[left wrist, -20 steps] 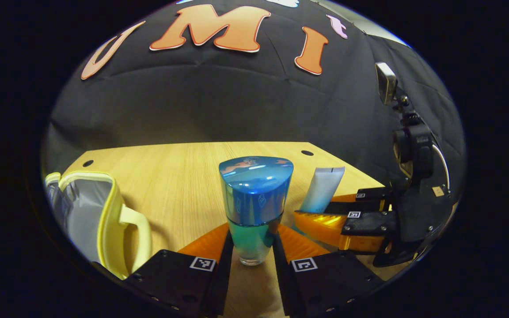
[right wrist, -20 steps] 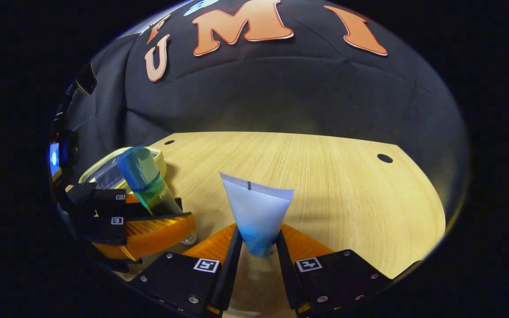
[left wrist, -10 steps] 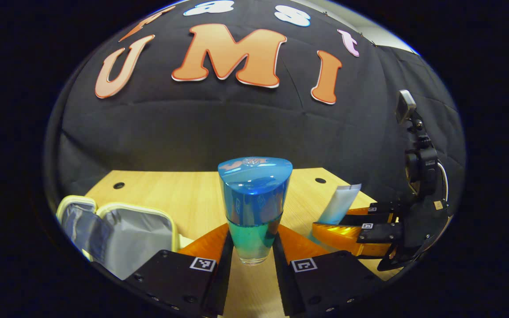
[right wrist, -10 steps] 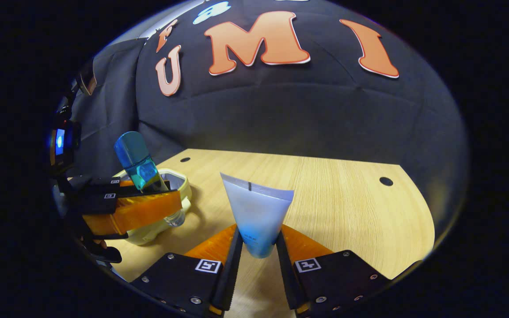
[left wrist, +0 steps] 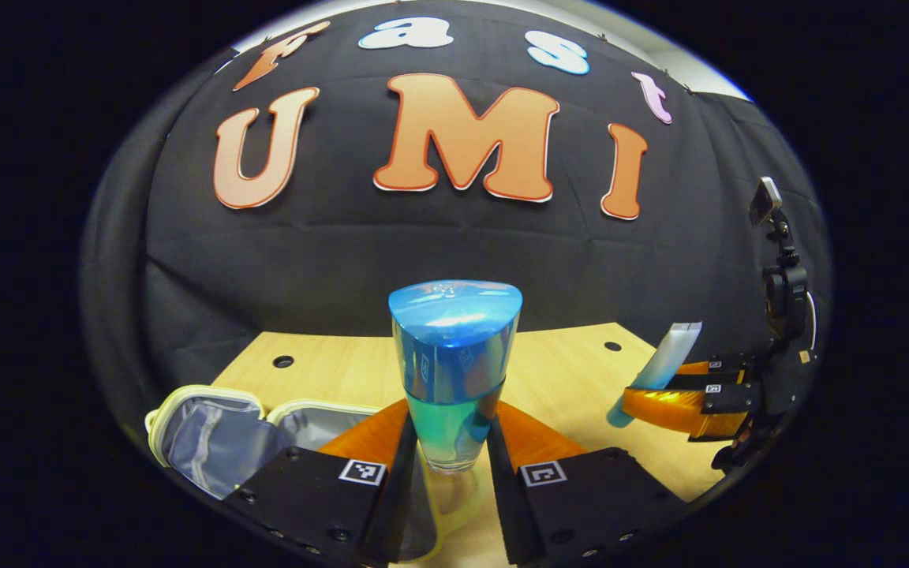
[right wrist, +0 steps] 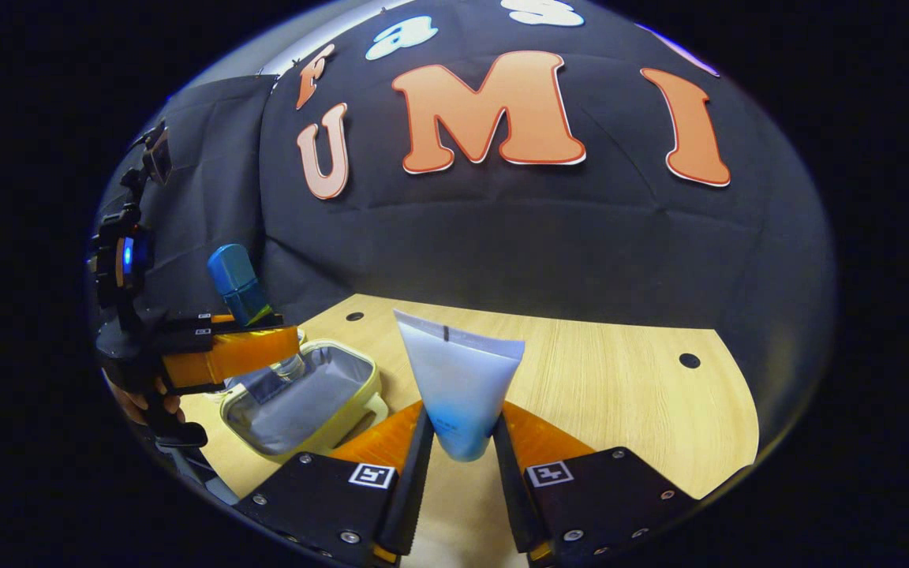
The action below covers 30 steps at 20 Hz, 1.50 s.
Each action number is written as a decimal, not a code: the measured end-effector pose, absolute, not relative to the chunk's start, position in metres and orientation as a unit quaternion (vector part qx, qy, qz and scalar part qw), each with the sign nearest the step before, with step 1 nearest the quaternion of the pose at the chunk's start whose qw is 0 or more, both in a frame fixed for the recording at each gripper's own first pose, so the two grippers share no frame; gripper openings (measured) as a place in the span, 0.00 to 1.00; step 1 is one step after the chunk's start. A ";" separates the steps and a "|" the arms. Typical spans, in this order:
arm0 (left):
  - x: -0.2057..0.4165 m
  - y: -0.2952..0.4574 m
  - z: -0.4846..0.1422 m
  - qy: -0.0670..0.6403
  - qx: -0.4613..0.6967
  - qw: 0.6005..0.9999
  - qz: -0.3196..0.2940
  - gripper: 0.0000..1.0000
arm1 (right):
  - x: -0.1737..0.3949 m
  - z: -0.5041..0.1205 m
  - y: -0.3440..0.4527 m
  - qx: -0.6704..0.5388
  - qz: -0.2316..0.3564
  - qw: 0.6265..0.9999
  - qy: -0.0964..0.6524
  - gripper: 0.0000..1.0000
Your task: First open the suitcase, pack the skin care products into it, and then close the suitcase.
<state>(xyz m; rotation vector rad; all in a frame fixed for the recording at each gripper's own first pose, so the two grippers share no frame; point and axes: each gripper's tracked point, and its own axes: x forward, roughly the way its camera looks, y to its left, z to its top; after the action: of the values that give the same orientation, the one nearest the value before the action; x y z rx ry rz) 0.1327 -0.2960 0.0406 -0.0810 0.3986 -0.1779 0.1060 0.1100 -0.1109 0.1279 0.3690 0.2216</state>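
**Both grippers raised; bottle now above the open suitcase**

The left gripper [left wrist: 448,465] sits higher than a second ago: in the left gripper view the wooden table [left wrist: 565,371] takes up less of the lower field and more of the booth wall shows above it. The yellow suitcase [left wrist: 210,434], formerly at the left edge with its handle beside the fingers, now lies open directly below and ahead of the gripper. The blue bottle [right wrist: 243,304], earlier low beside the right gripper [right wrist: 461,481], now hangs over the suitcase's grey lining in the right gripper view. The right gripper is also lifted, and the two grippers stand farther apart; the white tube [left wrist: 660,367] appears smaller and farther right.
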 end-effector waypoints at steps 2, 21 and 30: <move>0.128 -0.274 0.034 0.214 -0.036 0.973 -0.081 0.47 | 0.107 -0.109 0.125 0.064 0.115 0.974 0.186 0.46; 0.098 -0.165 -0.109 0.419 -0.039 0.901 -0.108 0.48 | 0.115 -0.123 0.275 0.069 0.146 0.958 0.238 0.46; 0.097 -0.168 -0.156 0.499 -0.060 0.854 -0.137 0.48 | 0.103 -0.146 0.312 0.078 0.154 0.941 0.291 0.47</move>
<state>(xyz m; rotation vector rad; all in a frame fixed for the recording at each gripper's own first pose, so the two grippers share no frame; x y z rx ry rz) 0.0970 -0.1680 -0.1561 -0.1258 1.0496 -0.2887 0.1032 0.3119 -0.1465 0.1595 0.5943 0.3136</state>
